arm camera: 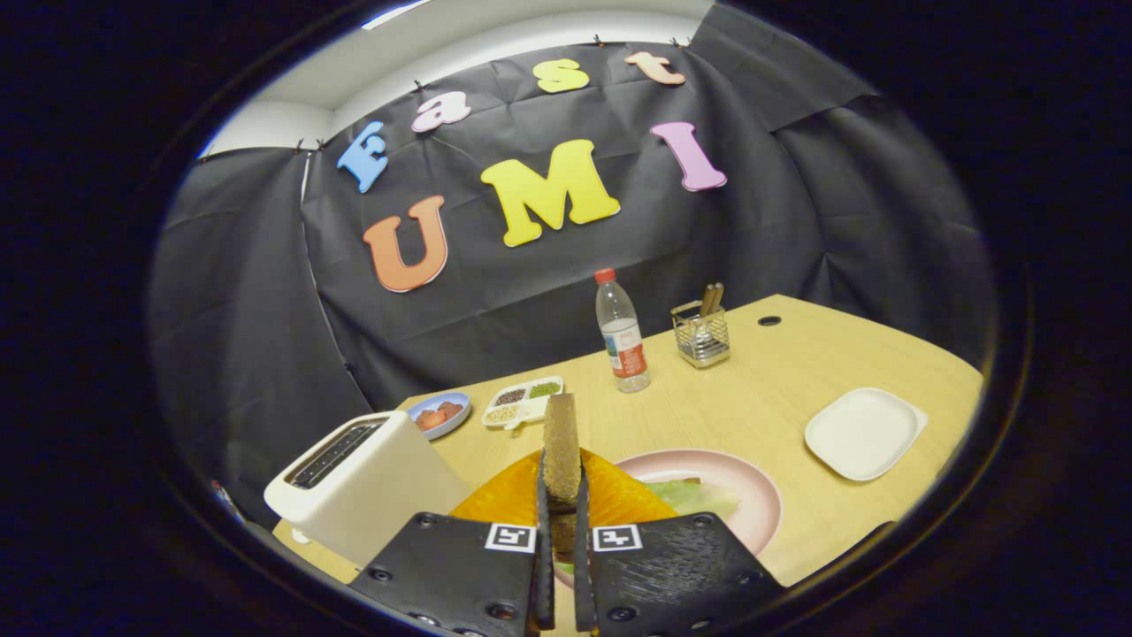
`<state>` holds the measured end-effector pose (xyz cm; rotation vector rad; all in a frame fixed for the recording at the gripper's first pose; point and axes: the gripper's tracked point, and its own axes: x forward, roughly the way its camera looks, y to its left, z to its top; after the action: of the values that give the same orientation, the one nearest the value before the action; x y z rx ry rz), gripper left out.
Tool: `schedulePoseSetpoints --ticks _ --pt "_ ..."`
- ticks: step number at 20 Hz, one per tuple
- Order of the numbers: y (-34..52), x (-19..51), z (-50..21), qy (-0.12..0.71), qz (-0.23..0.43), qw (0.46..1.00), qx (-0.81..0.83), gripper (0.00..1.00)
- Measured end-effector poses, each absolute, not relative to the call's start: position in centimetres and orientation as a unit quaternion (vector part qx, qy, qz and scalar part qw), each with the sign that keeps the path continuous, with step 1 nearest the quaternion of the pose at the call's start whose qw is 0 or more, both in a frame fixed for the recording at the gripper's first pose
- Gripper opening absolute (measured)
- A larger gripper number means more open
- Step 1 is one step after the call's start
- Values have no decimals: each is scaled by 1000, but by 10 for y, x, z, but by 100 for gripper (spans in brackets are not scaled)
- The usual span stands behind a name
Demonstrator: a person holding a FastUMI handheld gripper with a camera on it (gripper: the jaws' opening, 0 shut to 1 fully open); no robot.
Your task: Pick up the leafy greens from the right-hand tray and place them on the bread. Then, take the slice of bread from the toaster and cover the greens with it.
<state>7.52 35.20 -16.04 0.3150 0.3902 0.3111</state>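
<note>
The black two-finger gripper (562, 509) was clamped on a brown slice of bread (561, 447), held upright on edge between its fingers. Just beyond the fingers sat a round pink plate (759, 500), with pale leafy greens (703, 495) lying on it beside something orange (504, 495). Left of the plate stood the cream toaster (367, 482). Behind the plate stood a clear plastic bottle (622, 332); right of it lay a white square tray (865, 432).
</note>
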Motion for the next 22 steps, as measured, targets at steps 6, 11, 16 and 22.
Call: schedulePoseSetpoints --ticks 6,11,16,22 --pt "327 78 -193 226 145 952 149 17" --pt "300 72 -210 254 128 953 107 47" --pt "267 74 -200 235 117 962 75 87" --pt "184 72 -133 141 113 981 63 96"
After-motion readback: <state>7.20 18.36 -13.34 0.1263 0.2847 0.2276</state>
